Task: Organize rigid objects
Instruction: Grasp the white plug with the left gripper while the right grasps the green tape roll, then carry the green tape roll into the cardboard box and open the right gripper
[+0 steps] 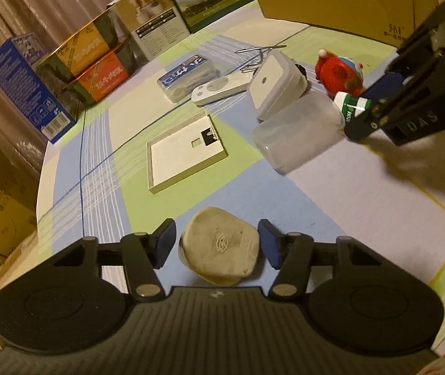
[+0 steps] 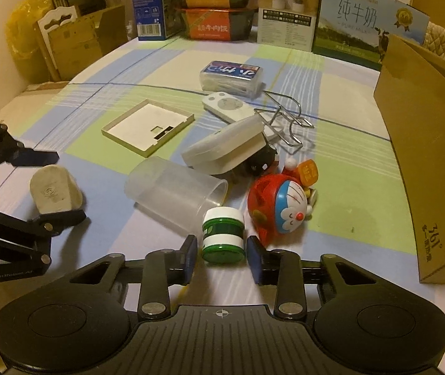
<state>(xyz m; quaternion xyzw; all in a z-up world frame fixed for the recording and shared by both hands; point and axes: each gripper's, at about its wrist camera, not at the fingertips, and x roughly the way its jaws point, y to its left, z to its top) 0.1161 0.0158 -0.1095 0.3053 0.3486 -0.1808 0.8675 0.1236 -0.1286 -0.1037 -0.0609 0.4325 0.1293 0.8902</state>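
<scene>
Half-hidden black object (image 2: 261, 159) under lid (image 2: 225, 147)

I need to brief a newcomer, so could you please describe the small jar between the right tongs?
Start from the tall cardboard box at the table's right edge. Left of it lies a red toy, and just left of that stands the jar. Unlike the clear tub lying behind it, it is green with white bands.
</scene>
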